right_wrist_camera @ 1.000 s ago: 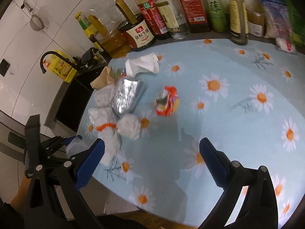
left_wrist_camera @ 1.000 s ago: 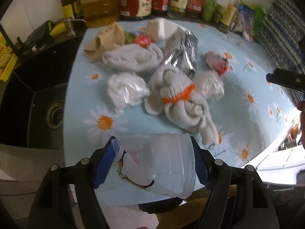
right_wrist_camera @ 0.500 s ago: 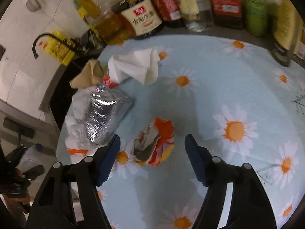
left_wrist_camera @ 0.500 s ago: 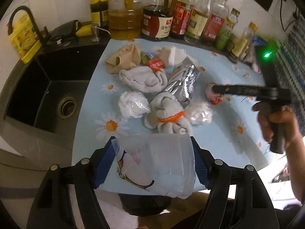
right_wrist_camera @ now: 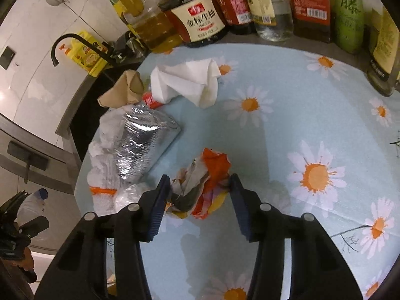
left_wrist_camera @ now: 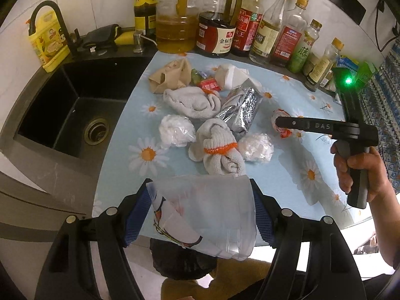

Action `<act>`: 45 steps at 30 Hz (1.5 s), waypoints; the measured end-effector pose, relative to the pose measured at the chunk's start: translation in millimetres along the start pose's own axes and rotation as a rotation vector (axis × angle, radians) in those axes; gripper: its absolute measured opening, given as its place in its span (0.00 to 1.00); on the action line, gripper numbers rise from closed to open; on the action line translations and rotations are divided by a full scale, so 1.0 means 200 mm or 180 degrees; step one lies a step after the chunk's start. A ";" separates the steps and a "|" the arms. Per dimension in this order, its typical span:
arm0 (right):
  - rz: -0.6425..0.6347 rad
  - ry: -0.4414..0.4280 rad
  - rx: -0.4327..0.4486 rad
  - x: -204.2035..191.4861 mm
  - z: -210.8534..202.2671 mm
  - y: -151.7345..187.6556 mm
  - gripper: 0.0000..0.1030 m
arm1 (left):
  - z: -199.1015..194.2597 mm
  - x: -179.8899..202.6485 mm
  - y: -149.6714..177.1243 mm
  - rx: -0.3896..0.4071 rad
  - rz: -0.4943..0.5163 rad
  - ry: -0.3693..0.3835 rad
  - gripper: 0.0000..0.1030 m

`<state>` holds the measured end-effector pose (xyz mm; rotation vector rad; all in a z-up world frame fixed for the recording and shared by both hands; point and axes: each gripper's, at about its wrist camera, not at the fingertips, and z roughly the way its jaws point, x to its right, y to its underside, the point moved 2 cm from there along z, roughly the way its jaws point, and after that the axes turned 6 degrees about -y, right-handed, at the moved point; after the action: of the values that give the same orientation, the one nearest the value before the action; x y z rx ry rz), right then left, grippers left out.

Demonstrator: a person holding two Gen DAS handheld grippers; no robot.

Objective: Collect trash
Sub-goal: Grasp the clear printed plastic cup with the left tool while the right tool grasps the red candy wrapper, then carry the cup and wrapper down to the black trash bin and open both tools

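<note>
My left gripper (left_wrist_camera: 200, 212) is shut on a clear plastic bag (left_wrist_camera: 202, 212), held above the near edge of the daisy-print table (left_wrist_camera: 287, 175). My right gripper (right_wrist_camera: 200, 187) has its jaws on both sides of a crumpled orange and white wrapper (right_wrist_camera: 205, 175) and touching it; the wrapper also shows in the left wrist view (left_wrist_camera: 281, 125). More trash lies to the left: a silver foil pack (right_wrist_camera: 140, 142), a white napkin (right_wrist_camera: 190, 80), a brown paper wad (right_wrist_camera: 125, 90), plastic wads (left_wrist_camera: 177, 130) and rolled grey cloths (left_wrist_camera: 217, 147).
A row of oil and sauce bottles (left_wrist_camera: 217, 35) stands along the back of the table. A black sink (left_wrist_camera: 67, 107) with a tap (left_wrist_camera: 47, 20) lies to the left. The person's hand (left_wrist_camera: 360, 170) holds the right gripper's handle.
My right gripper has come down to the orange wrapper and its jaws have narrowed around it. My left gripper has risen and pulled back with the bag.
</note>
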<state>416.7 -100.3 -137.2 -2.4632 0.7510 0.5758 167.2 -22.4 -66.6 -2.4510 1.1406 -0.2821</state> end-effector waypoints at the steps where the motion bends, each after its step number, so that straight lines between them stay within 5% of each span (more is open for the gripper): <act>1: 0.0023 -0.0012 0.0041 -0.01 -0.03 0.01 0.48 | -0.01 0.00 0.00 0.0013 0.0015 0.0010 0.70; 9: 0.0198 -0.0048 0.0374 -0.14 -0.22 0.14 0.48 | -0.06 -0.01 0.03 0.0098 0.0304 0.0195 0.70; 24: 0.0572 0.0188 0.0693 -0.70 -0.36 0.72 0.48 | -0.13 -0.16 0.34 0.0057 0.0934 0.0804 0.70; 34: 0.0857 0.0278 0.0614 -0.93 -0.19 1.10 0.48 | -0.10 -0.27 0.60 -0.0129 0.1229 0.1031 0.70; 45: 0.1267 0.0199 0.0290 -0.88 0.13 1.37 0.48 | 0.18 -0.41 0.84 -0.0596 0.1178 0.1020 0.70</act>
<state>111.3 -214.8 -156.7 -2.2669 1.2785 0.5915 13.1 -46.5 -175.3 -2.3392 1.8007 -0.4837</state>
